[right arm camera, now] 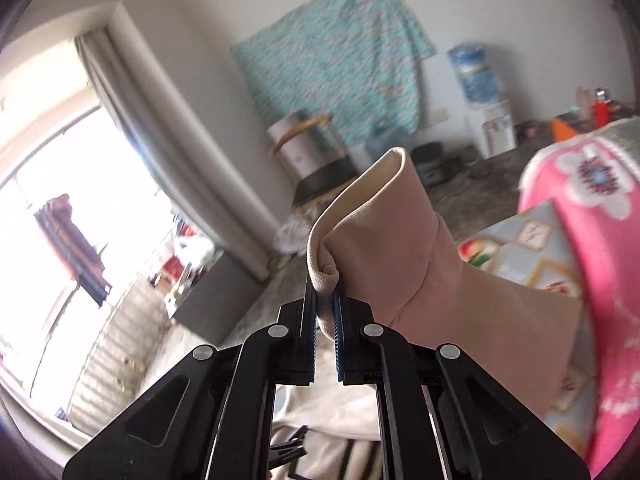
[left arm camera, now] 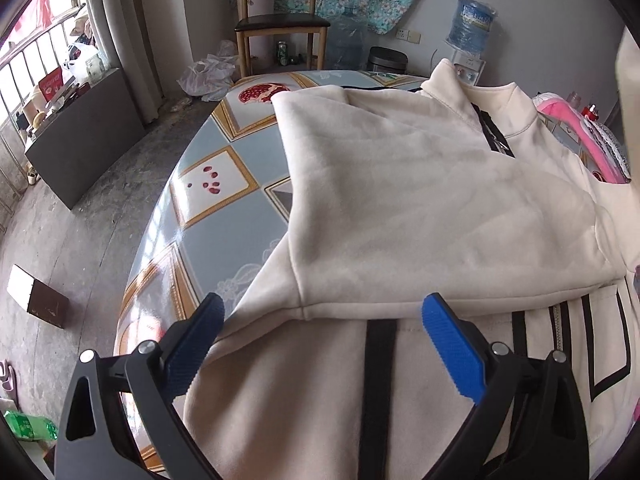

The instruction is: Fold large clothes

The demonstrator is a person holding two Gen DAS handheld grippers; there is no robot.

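A cream zip-up jacket (left arm camera: pixel 400 184) with black stripes lies on the patterned table (left arm camera: pixel 216 184); one sleeve is folded across its chest. My left gripper (left arm camera: pixel 320 316) is open and empty, just above the jacket near the folded sleeve's cuff edge. My right gripper (right arm camera: pixel 325 284) is shut on the cuff of the other cream sleeve (right arm camera: pixel 384 240) and holds it up in the air, above the table. The rest of the jacket shows dimly below the right gripper.
A pink flowered blanket (right arm camera: pixel 592 248) lies at the table's right side, also in the left wrist view (left arm camera: pixel 580 136). A wooden chair (left arm camera: pixel 280 20), water dispenser (left arm camera: pixel 472 28) and bin stand beyond the table. A grey cabinet (left arm camera: pixel 84 140) and a box (left arm camera: pixel 38 296) are on the floor at left.
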